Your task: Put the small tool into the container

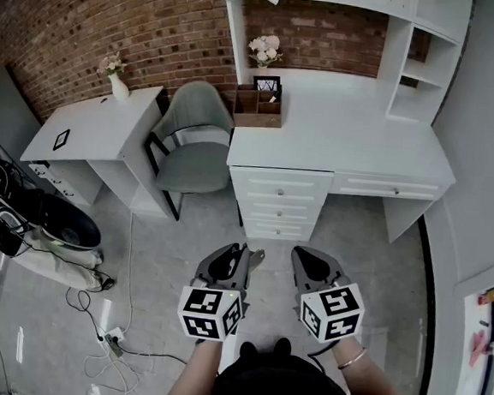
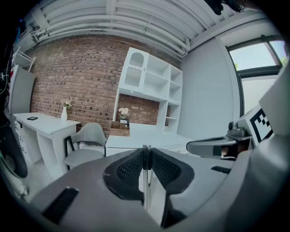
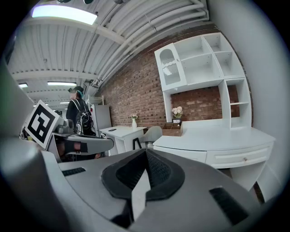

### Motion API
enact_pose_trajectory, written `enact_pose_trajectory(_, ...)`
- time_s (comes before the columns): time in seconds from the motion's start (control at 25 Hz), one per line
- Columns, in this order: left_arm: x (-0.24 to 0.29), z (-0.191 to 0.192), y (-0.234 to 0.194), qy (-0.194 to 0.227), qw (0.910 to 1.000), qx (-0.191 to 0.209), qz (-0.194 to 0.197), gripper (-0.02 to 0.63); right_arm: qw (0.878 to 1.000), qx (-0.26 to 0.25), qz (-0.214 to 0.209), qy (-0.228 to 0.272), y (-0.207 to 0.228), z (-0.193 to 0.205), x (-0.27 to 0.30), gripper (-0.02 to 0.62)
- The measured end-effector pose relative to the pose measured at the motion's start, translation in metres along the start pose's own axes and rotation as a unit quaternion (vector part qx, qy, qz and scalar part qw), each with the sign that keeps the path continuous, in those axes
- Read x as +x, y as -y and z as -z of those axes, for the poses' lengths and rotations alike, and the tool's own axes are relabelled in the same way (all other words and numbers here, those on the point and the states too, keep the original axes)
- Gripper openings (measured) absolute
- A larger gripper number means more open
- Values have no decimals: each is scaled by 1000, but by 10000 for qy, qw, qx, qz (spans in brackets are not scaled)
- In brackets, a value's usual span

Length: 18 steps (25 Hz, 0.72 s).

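Two grippers, both held low over the grey floor, well apart from the desk. The left gripper [image 1: 235, 256] had its ribbed black pads clamped on one thin, flat grey strip, the small tool [image 2: 146, 156], which stood edge-on between them; its full shape could not be made out. The right gripper [image 1: 308, 265] had its pads closed together at the tips with nothing between them. Two black-and-white marker cubes [image 1: 211, 311], one per gripper. One container [image 1: 257, 107]: a brown wooden box, open on top and split into compartments, sitting on the large white desk [image 1: 356, 133] near its back left corner, far from the tool. Two white desks in all, the second a small one [image 1: 89, 131] to the left. The large desk had three stacked drawers [image 1: 278, 210] with round knobs, one wide drawer [image 1: 394, 190] and a white shelf unit above. One grey padded chair [image 1: 196, 145] with black legs between the desks. Two bunches of pale flowers: one in a white vase [image 1: 118, 85] on the small desk, one [image 1: 264, 49] behind the container. Red-brown brick wall [image 1: 117, 17], rough texture. Loose cables [image 1: 105, 343] on the floor at left. One person [image 3: 81, 117] with a backpack in the background of the right gripper view.
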<state>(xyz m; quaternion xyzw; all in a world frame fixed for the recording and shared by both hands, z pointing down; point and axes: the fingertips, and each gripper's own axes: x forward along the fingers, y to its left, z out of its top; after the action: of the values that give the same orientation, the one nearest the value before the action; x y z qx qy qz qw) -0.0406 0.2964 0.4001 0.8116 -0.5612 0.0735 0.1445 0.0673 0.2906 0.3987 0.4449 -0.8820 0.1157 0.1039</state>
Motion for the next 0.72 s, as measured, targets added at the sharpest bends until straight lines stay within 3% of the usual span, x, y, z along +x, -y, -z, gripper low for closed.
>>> enact_pose_trajectory(0.72,13,-24,6,237,9995,29,-215,66,9995,58,243,183,38,-4,-9,3)
